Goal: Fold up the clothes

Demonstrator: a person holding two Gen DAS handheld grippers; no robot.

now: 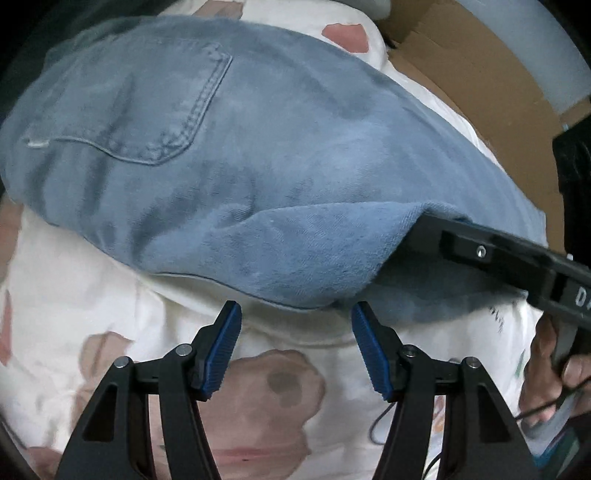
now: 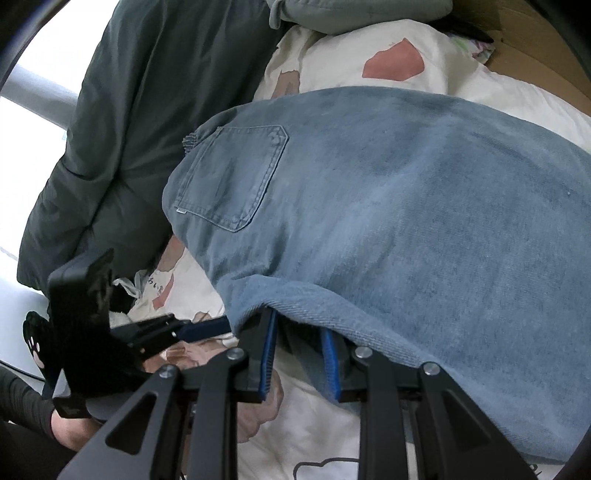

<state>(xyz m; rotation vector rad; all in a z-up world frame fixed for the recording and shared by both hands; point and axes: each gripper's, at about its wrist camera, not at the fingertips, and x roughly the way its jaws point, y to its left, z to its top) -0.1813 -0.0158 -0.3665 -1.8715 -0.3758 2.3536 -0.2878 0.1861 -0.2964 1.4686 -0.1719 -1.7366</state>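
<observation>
Light blue jeans lie back pocket up on a white bedsheet with pink patches. My left gripper stands open just short of the jeans' near edge, with nothing between its blue pads. My right gripper comes in from the right, its tips tucked under the raised denim edge. In the right wrist view the jeans drape over my right gripper; its pads stand narrowly apart with a denim fold between them. My left gripper shows there at the left.
A dark green padded jacket lies left of the jeans, with a grey garment behind. Brown cardboard borders the sheet at the far right. A person's hand holds the right gripper's handle.
</observation>
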